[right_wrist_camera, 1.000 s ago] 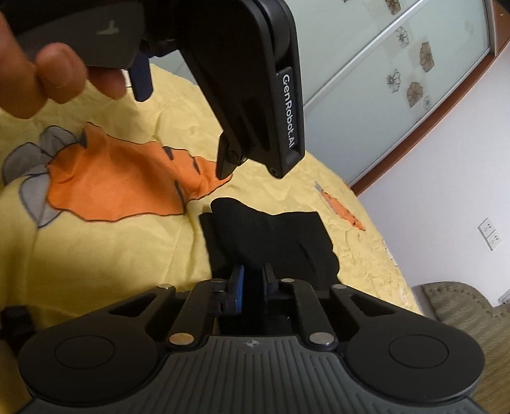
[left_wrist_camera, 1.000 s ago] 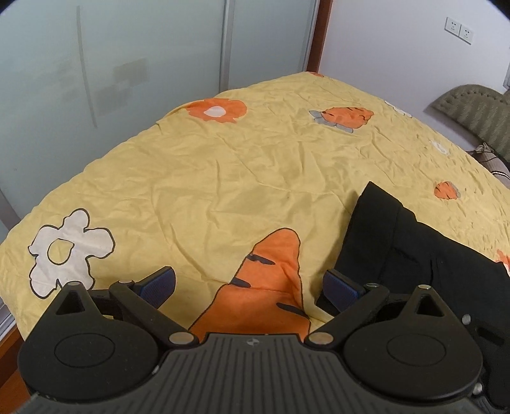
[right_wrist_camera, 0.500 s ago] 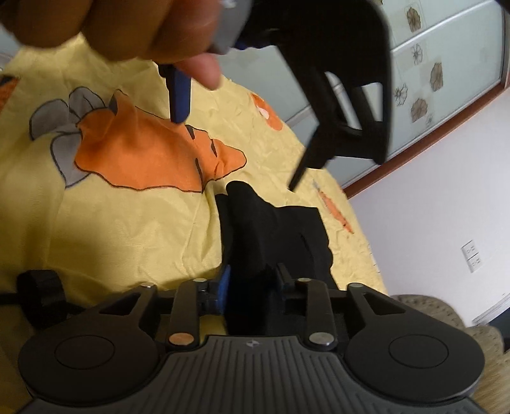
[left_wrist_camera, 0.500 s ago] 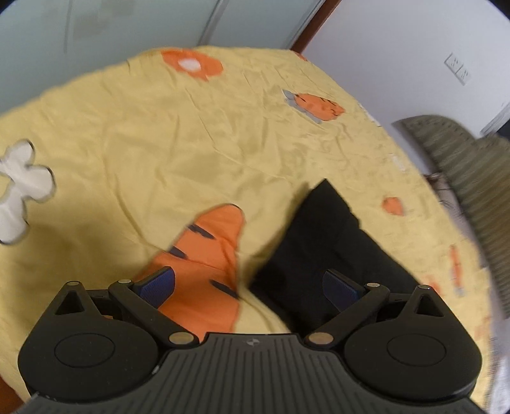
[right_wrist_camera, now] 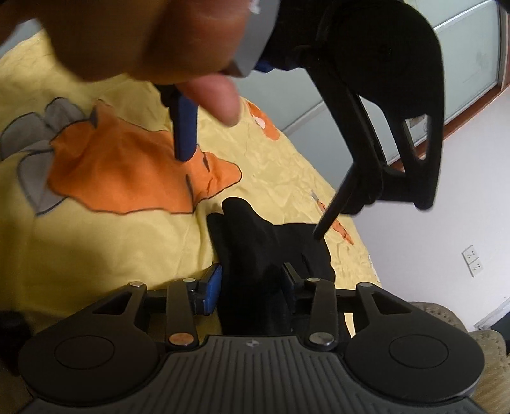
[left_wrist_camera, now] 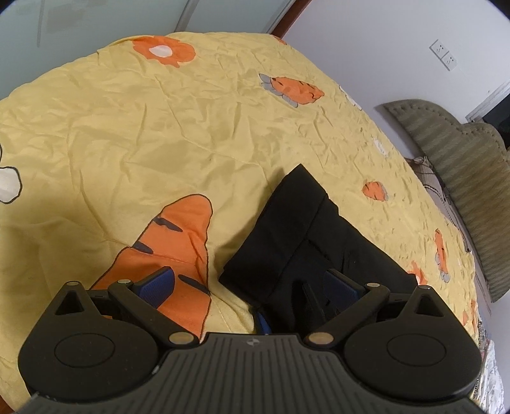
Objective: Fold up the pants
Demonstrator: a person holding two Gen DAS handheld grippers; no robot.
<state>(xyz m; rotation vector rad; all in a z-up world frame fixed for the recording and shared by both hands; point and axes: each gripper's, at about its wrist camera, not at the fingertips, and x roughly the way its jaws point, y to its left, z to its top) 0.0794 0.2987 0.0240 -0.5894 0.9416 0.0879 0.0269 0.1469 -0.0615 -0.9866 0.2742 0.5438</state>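
Note:
Black pants (left_wrist_camera: 306, 235) lie folded in a compact bundle on the yellow bedspread (left_wrist_camera: 159, 133). My left gripper (left_wrist_camera: 251, 283) is wide open above the bundle's near left edge, with one blue pad over the orange carrot print and the other over the black cloth. In the right wrist view the pants (right_wrist_camera: 264, 242) run between the fingers of my right gripper (right_wrist_camera: 251, 283), which is partly open around the cloth. The left gripper (right_wrist_camera: 255, 191) hangs open above the pants there, held by a hand (right_wrist_camera: 143, 38).
The bedspread carries orange carrot and flower prints (left_wrist_camera: 178, 242). A green padded headboard (left_wrist_camera: 452, 153) stands at the right. Glass sliding doors (left_wrist_camera: 95, 22) stand behind the bed, and a white wall with a socket (left_wrist_camera: 443, 54) is at the back right.
My right gripper has opened from shut to partly open around the black cloth. My left gripper has swung right and now sits over the pants' near edge.

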